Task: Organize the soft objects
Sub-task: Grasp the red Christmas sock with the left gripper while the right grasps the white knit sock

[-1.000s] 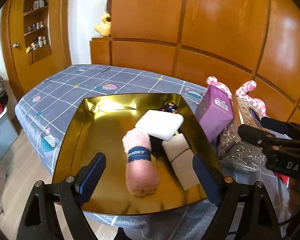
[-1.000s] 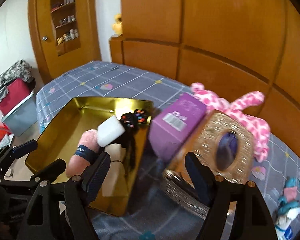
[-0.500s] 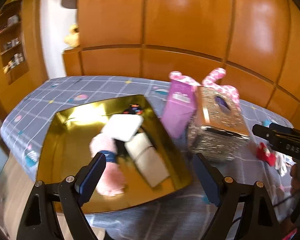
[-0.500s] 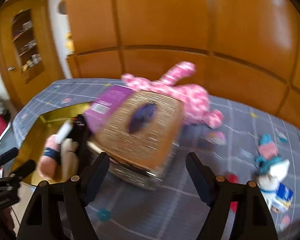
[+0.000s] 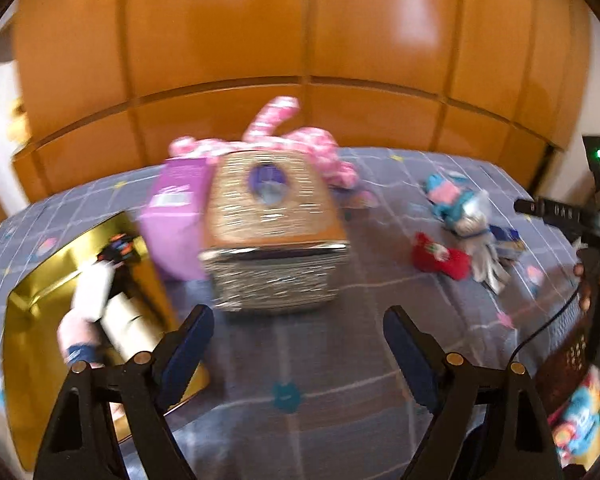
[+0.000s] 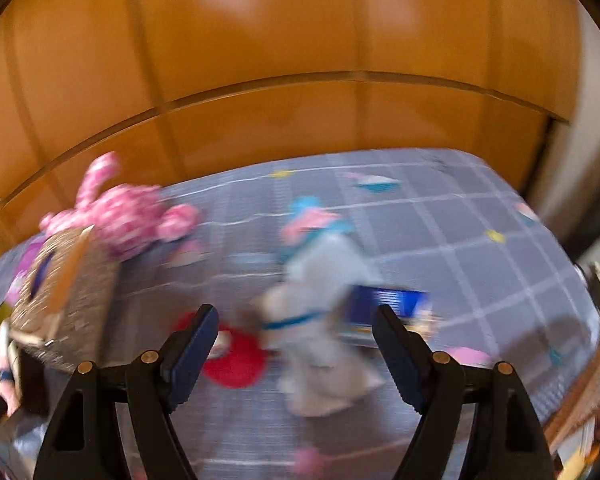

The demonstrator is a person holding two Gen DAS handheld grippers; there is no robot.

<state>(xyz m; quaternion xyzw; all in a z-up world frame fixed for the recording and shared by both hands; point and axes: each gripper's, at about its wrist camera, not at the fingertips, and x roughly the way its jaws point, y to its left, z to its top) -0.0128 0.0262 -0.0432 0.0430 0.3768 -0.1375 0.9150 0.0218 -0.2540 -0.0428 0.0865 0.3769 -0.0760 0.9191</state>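
Note:
Both views are motion-blurred. My left gripper (image 5: 298,354) stands open over bare bedspread, nothing between its fingers. At its left the gold tray (image 5: 40,280) holds a pink rolled towel (image 5: 74,334), a cream roll (image 5: 126,326) and a white pad (image 5: 92,290). On the bed at right lies a pile of soft things: a red sock (image 5: 440,260), a grey cloth (image 5: 480,248) and a blue-pink item (image 5: 448,196). My right gripper (image 6: 296,344) is open above that pile, with the grey cloth (image 6: 324,360) and red sock (image 6: 236,360) seen between its fingers. A pink plush (image 6: 128,216) lies farther back.
A glittery tissue box (image 5: 274,232) and a purple box (image 5: 176,216) stand mid-bed, in front of the pink plush (image 5: 300,148). A blue packet (image 6: 384,304) lies beside the grey cloth. Wooden wall panels (image 5: 300,40) back the bed. The other gripper's body and a hand (image 5: 588,240) show at right.
Both grippers have swung right across the bed. The tray slid from the middle of the left view to its left edge; the sock pile came under the right gripper. Both stayed open.

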